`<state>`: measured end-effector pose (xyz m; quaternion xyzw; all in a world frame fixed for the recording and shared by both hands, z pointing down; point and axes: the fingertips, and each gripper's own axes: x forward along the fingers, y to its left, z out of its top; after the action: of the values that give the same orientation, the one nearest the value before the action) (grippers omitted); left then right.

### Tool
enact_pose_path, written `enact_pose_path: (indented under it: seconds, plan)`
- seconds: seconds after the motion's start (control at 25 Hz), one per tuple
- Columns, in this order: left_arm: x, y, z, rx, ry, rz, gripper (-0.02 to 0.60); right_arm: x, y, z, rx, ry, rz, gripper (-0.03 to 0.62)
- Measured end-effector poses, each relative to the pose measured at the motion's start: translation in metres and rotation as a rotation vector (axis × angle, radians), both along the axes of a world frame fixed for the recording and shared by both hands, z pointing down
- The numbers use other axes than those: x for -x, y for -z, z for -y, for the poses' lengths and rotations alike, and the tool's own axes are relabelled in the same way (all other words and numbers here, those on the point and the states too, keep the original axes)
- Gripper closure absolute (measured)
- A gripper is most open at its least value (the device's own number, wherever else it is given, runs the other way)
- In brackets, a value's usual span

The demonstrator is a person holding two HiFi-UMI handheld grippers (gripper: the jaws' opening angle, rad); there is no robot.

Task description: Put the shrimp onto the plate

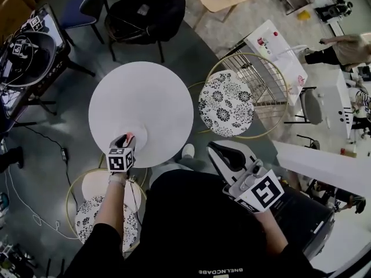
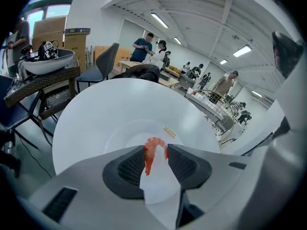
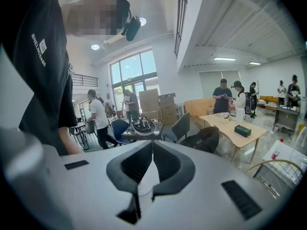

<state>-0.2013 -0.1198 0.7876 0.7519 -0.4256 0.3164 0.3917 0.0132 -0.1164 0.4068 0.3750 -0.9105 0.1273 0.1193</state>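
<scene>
**Shrimp pinched in left gripper above white plate**

Viewed from the head, looking steeply down: a round white table (image 1: 139, 94). Left gripper (image 1: 123, 142) poised over its near edge. Right gripper (image 1: 223, 154) off to the side, clear of the table, close to the person's waist. Between the left gripper's dark ribbed pads (image 2: 127, 166), a curled orange shrimp (image 2: 149, 157), jaws set fairly wide and closed on it from both sides. Just beyond the shrimp, a white plate (image 2: 124, 131) lying on the table. Right gripper's jaws pressed together at the tips, nothing between them. Beside the table, a stool (image 1: 226, 104) with a black-and-white flowered seat.
</scene>
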Motion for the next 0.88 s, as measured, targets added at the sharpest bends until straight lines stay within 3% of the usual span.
enact_pose_path:
  seconds: [0.6, 0.88]
  plan:
    - [-0.001, -0.015, 0.000, 0.026, -0.040, 0.042, 0.425, -0.004, -0.003, -0.001, 0.006, -0.020, -0.007, 0.577]
    - [-0.001, -0.003, -0.001, 0.001, -0.043, 0.026, 0.400, 0.000, -0.001, -0.003, 0.001, -0.008, 0.000, 0.577]
